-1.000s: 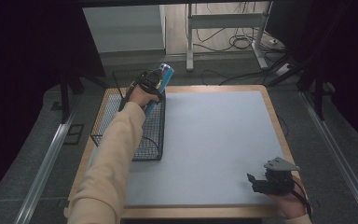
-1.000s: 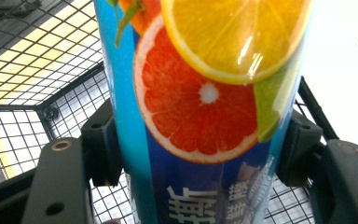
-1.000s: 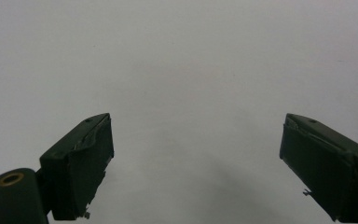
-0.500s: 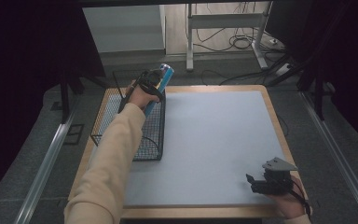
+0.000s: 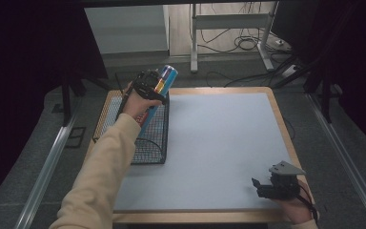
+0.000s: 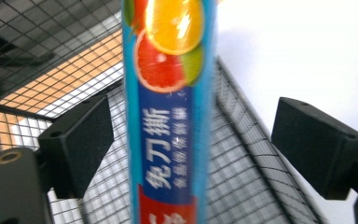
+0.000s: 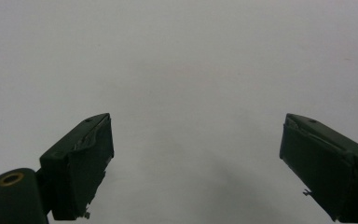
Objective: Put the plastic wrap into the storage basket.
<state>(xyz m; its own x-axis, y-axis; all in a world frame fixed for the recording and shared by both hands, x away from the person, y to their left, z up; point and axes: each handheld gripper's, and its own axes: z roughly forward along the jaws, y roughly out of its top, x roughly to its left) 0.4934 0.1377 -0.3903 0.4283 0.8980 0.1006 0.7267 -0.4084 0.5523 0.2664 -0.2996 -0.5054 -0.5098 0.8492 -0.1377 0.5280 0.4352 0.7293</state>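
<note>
A long blue tube (image 5: pixel 166 77) printed with citrus fruit leans tilted in the black wire basket (image 5: pixel 108 106), its top sticking out over the far right corner. My left gripper (image 5: pixel 148 86) is at the tube's upper part. In the left gripper view the tube (image 6: pixel 170 116) runs up between the two black pads (image 6: pixel 81 135) with a gap on each side. These jaws have just been opening and nothing presses on the tube. My right gripper (image 5: pixel 259 187) rests open near the front right of the white mat (image 5: pixel 219 143), and nothing lies between its fingers (image 7: pixel 81 163).
The basket stands on the table's left side, its mesh wall (image 6: pixel 247 177) right behind the tube. A wooden border (image 5: pixel 281 119) frames the mat. Beyond the table are metal desk legs and cables (image 5: pixel 248 45) on the floor.
The left hand has drawn back a little and risen, while the tube has stayed leaning in the basket. The right hand has not moved.
</note>
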